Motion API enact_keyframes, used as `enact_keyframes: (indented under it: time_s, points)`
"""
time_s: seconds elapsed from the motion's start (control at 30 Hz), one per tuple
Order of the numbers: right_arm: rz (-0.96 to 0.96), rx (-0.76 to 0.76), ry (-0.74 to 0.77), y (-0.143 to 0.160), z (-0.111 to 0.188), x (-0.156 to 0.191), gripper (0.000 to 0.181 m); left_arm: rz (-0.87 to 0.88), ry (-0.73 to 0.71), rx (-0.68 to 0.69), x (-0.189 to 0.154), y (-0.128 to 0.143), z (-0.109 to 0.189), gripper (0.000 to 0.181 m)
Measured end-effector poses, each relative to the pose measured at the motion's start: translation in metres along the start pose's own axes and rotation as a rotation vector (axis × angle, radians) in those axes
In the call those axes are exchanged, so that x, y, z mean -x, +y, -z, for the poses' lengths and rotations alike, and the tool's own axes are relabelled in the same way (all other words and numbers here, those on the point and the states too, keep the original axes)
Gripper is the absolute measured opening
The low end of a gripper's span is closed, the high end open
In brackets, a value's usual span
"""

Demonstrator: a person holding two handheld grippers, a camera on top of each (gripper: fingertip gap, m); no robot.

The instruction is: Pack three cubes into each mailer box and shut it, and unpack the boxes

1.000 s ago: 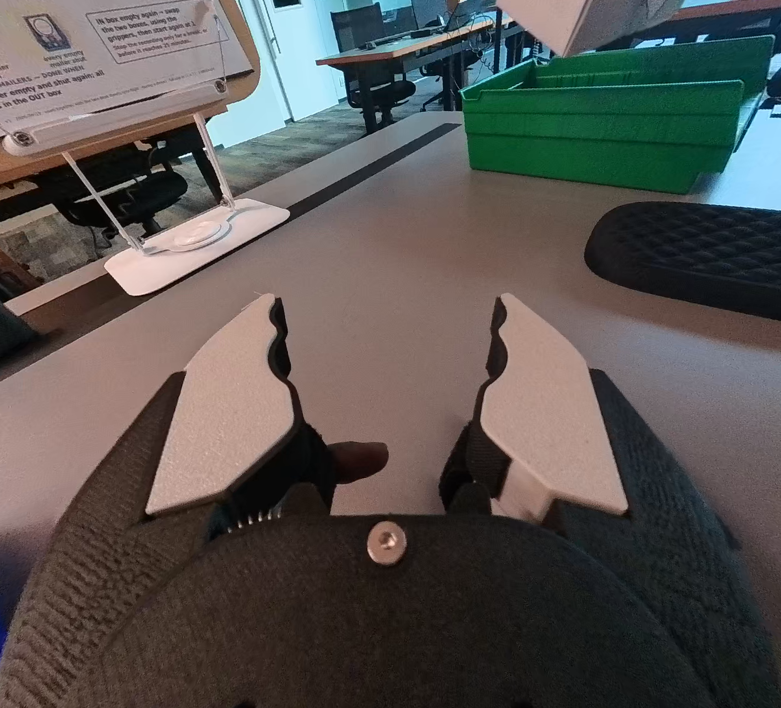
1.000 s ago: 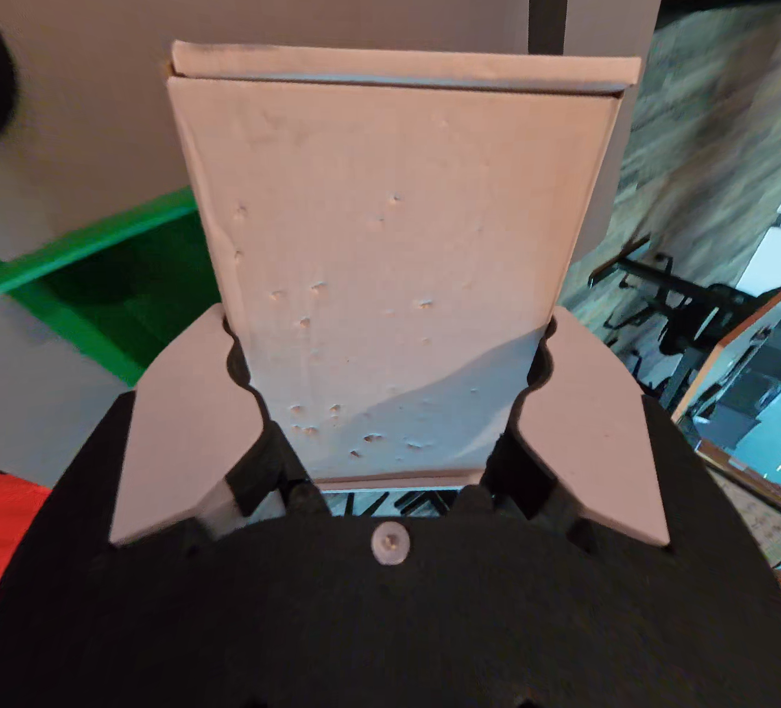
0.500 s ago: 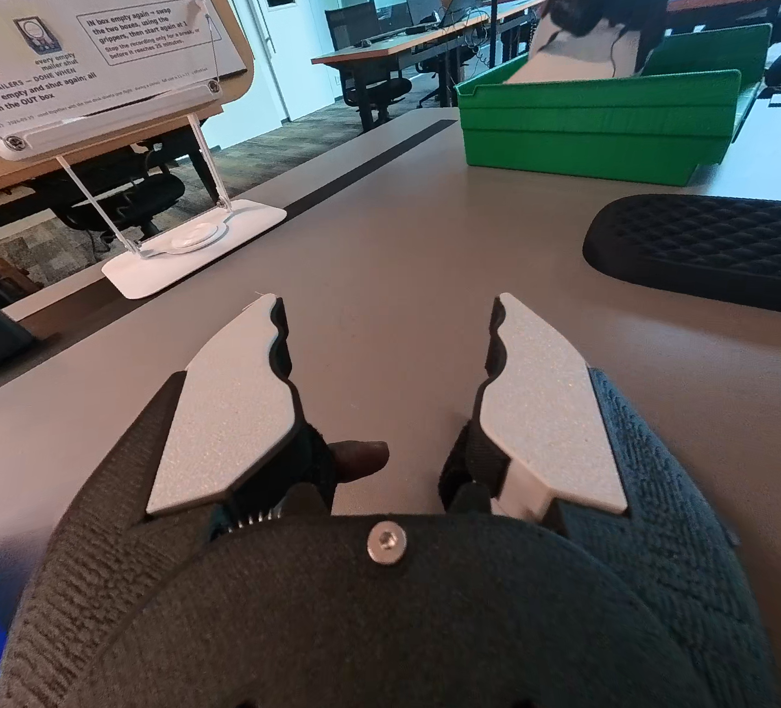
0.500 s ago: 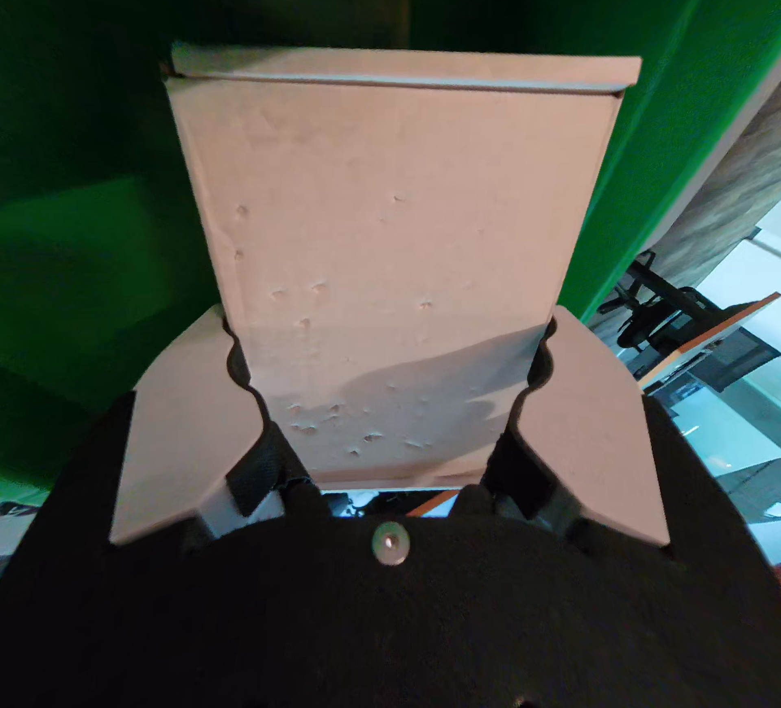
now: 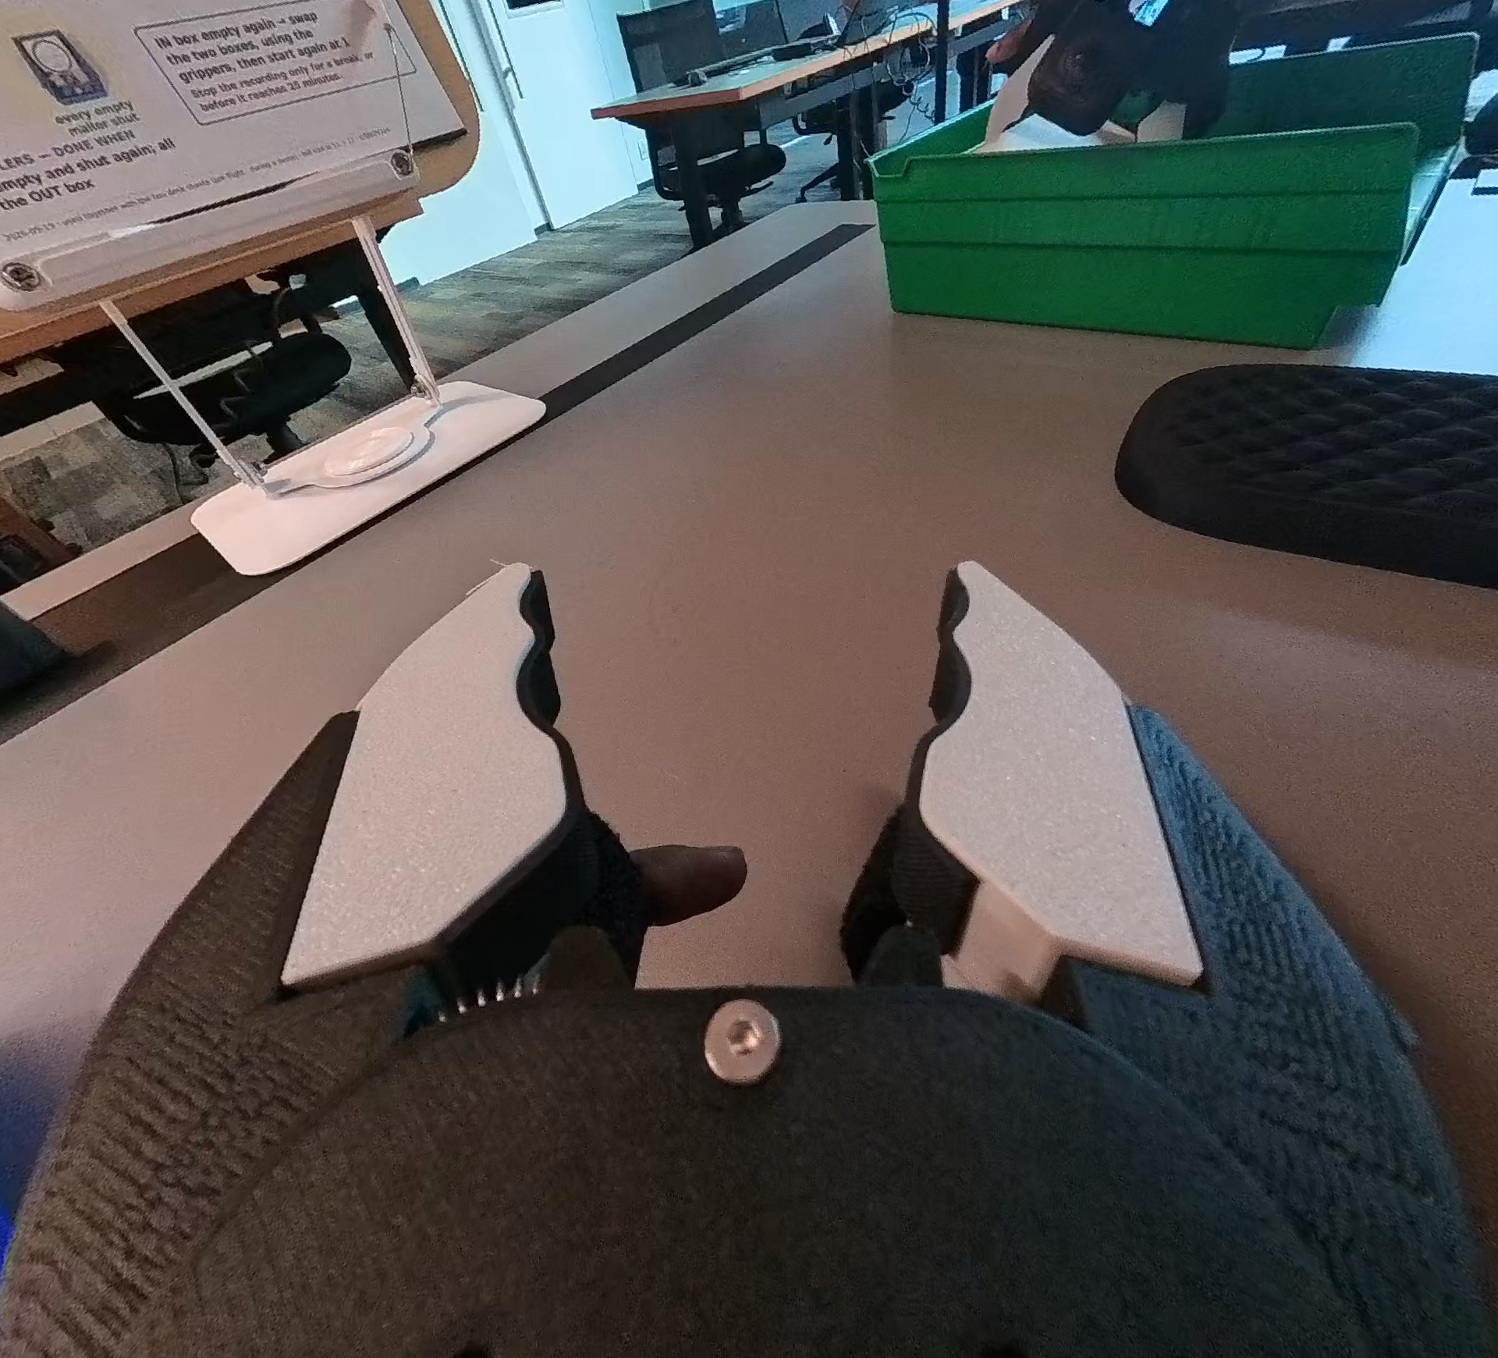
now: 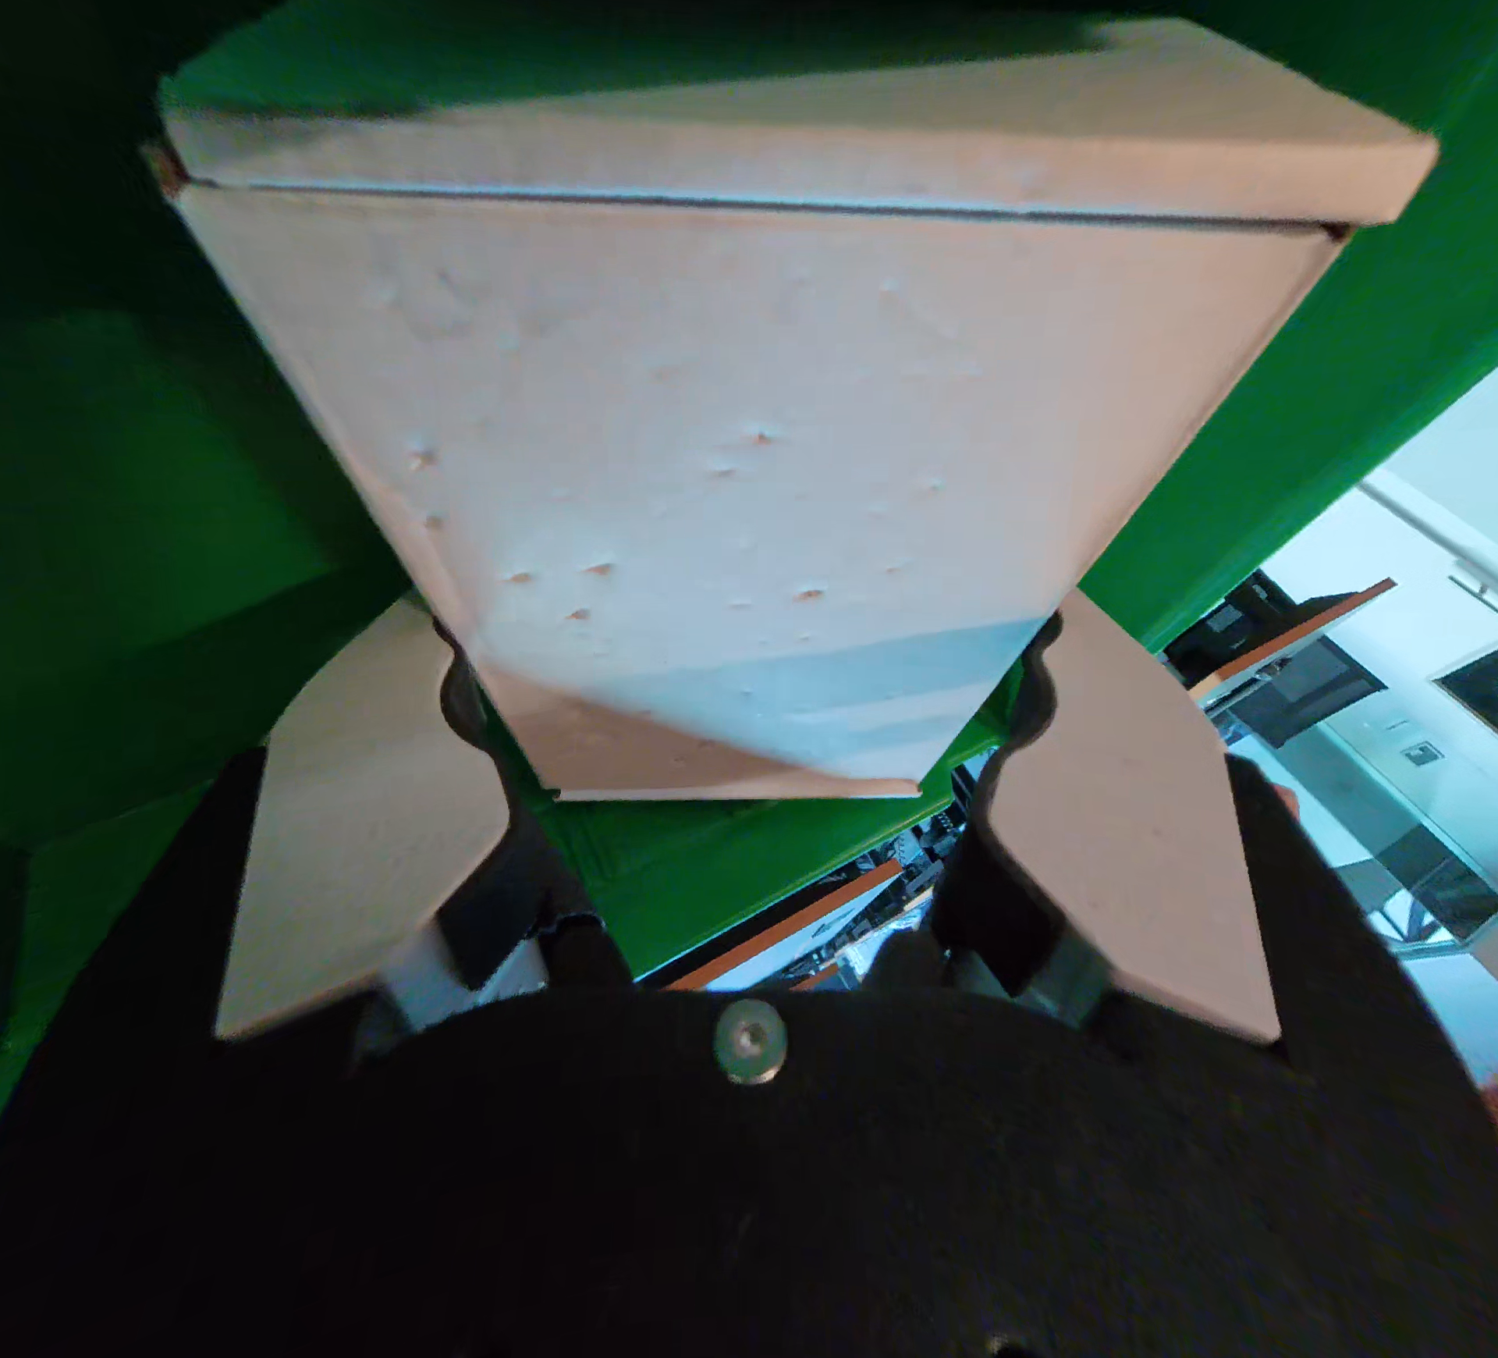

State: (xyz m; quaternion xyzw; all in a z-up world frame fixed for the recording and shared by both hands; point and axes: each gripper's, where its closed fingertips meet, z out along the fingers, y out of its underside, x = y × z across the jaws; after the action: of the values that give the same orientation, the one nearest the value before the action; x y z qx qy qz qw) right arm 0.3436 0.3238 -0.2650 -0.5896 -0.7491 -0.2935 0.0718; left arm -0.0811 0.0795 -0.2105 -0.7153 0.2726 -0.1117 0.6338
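At nine o'clock, far left: a printed sheet on a clear stand (image 5: 203, 62) with a white base sits on the grey surface (image 5: 770, 468).
Left claw (image 5: 742, 658): low over the surface at six o'clock, fingers spread wide apart, nothing between them; a fingertip shows behind the left finger.
Black pad (image 5: 1329, 459): lies on the surface at three o'clock, well apart from the left claw.
Green bin (image 5: 1135, 232): stands at one o'clock on the surface beyond the pad.
Right claw (image 6: 746, 678): reaches down into the green bin (image 6: 1337, 265); fingers look parted, with green visible beside the box's lower corners, though the tips sit close against its sides.
Mailer box (image 6: 729, 468): white, lid shut, dented face toward the camera, inside the bin between the right claw's tips; in the left wrist view only a white edge (image 5: 1046, 135) shows above the rim.
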Motion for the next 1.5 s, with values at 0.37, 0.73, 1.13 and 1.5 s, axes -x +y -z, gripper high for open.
enact_keyframes:
  time_s: [0.37, 0.73, 1.13, 1.5]
  points:
    - [-0.223, -0.261, 0.163, -0.015, 0.052, -0.028, 0.123, -0.009, 0.000, 0.003, -0.001, 0.000, 0.000, 0.091]
    - [-0.630, -2.134, -0.110, -0.163, 0.367, 0.054, 0.114, -0.025, 0.013, 0.011, -0.005, 0.001, -0.001, 0.090]
    - [-0.561, -1.836, -0.424, -0.283, 0.286, 0.139, 0.140, 0.124, 0.206, -0.116, -0.014, -0.056, 0.039, 0.120]
    - [-0.631, -1.870, -0.444, -0.278, 0.284, 0.130, 0.136, -0.049, 0.012, 0.563, 0.196, 0.013, 0.141, 0.117]
